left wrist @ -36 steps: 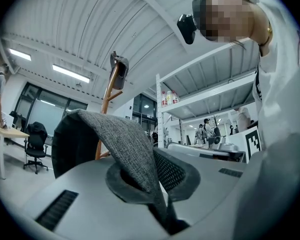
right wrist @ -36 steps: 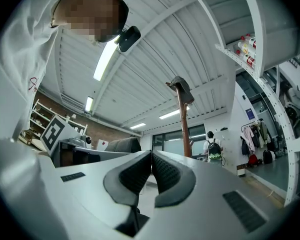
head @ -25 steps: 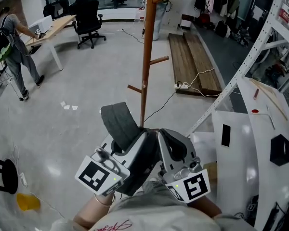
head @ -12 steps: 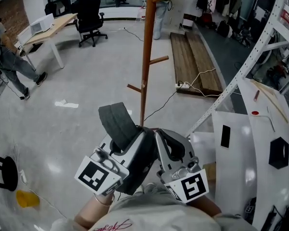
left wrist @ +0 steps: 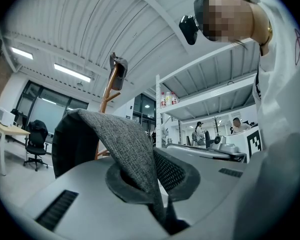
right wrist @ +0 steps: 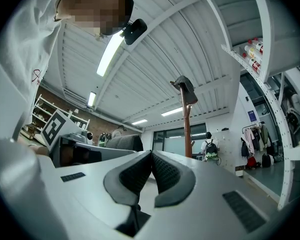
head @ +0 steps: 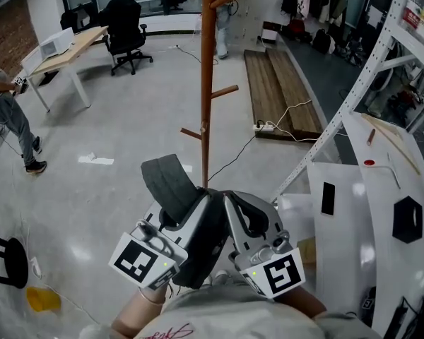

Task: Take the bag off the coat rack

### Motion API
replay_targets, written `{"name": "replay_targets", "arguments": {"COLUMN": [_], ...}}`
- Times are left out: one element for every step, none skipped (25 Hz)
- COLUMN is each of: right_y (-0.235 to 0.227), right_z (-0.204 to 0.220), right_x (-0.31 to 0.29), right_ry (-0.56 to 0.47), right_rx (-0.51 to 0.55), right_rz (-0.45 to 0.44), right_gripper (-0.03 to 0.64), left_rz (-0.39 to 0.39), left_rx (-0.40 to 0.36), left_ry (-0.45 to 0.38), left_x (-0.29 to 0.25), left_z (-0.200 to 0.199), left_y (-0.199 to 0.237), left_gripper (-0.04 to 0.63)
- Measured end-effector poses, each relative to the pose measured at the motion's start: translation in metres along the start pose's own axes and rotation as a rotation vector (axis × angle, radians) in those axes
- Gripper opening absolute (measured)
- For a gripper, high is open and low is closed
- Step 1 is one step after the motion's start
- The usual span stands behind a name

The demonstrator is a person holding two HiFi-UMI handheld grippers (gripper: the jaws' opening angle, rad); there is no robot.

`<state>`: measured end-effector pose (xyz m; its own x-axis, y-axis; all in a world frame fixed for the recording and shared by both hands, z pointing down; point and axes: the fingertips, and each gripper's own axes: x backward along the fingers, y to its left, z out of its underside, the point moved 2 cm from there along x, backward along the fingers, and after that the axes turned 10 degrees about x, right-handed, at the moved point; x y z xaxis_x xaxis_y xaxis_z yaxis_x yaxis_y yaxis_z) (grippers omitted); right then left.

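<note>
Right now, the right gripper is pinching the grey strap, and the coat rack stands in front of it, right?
No, the left gripper pinches the grey strap; the left gripper view shows it. The right gripper is shut on nothing. The coat rack does stand in front.

Bright, even light from ceiling strips (right wrist: 109,54) glares softly on the floor (head: 78,244); both gripper views bend and darken at their rims.
</note>
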<state>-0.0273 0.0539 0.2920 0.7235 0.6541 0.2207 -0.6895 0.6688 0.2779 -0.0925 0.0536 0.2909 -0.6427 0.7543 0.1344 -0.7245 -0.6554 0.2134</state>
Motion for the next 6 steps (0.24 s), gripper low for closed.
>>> {"name": "replay_targets", "arguments": {"right_y": [0.0,-0.0001,-0.0003,-0.0005,-0.0008,-0.0011], "right_z": [-0.0001,-0.0001,-0.0001,-0.0001,-0.0001,0.0], "right_x": [0.0006,0.0013,0.0021,0.0028,0.0035,0.0042], "right_ry": [0.001,0.002,0.004,0.005,0.006,0.007], "right_rx": [0.001,0.002,0.003,0.003,0.003,0.004], "right_rz": [0.0,0.0,0.001,0.001,0.001,0.002], "right_gripper": [0.018,0.018,0.018,0.018,0.018,0.018], "left_rz": [0.002,0.004,0.008,0.014,0.022,0.029], "left_rx": [-0.001,-0.001,0.0,0.001,0.003,0.005], "left_ry": [-0.002,-0.004,-0.008,-0.016,-0.026,-0.036], "left_x": [-0.0005,-0.0011,-0.0017,-0.0025,-0.0034,-0.0042], "left_z": [-0.0004,-0.0009,-0.0016,-0.0029,-0.0046,-0.0062], "left_y": [-0.0008,-0.0018,-0.0032,-0.0049,-0.0067,-0.0086], "left_gripper": [0.034,0.034,0.034,0.034,0.034,0.034]}}
